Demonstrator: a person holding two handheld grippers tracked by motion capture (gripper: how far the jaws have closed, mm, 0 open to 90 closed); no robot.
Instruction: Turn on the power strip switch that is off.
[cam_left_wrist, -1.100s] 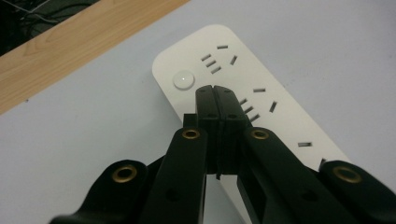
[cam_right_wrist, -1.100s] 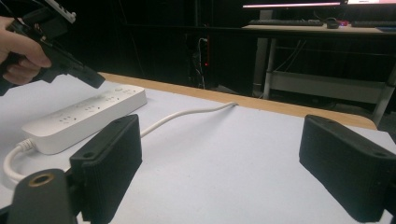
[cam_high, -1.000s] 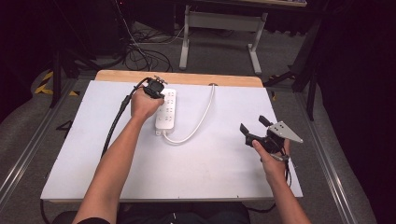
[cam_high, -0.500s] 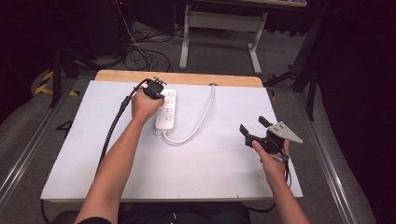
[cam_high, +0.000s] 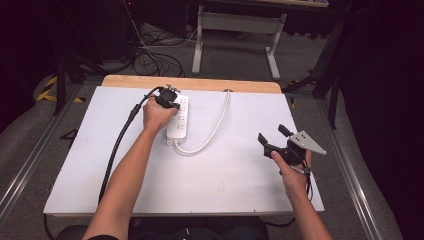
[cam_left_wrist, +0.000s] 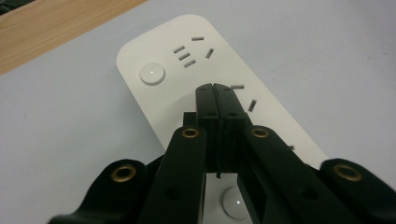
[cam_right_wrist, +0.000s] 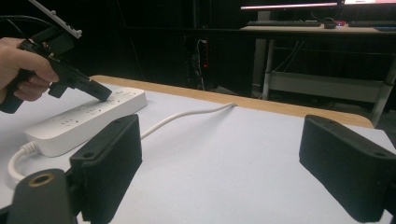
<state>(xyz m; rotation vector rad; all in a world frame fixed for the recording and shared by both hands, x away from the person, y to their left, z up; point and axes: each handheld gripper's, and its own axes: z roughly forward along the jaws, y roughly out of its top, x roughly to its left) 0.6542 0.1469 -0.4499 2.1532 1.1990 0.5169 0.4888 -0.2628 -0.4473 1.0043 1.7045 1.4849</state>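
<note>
At table's far centre, toward 12 o'clock: white power strip (cam_high: 178, 118), its cord (cam_high: 212, 127) looping back. Your left gripper (cam_left_wrist: 215, 88), jaws pressed together, tips over strip face near round button (cam_left_wrist: 152, 73). Likely step: pressing switch. Next: nudge toward 11 o'clock, push down. Right gripper (cam_high: 272, 137) spread, idle at 4 o'clock.

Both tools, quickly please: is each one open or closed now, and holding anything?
Left tool: closed, holding nothing, tips over the white power strip.
Right tool: open, holding nothing, above the table.
</note>
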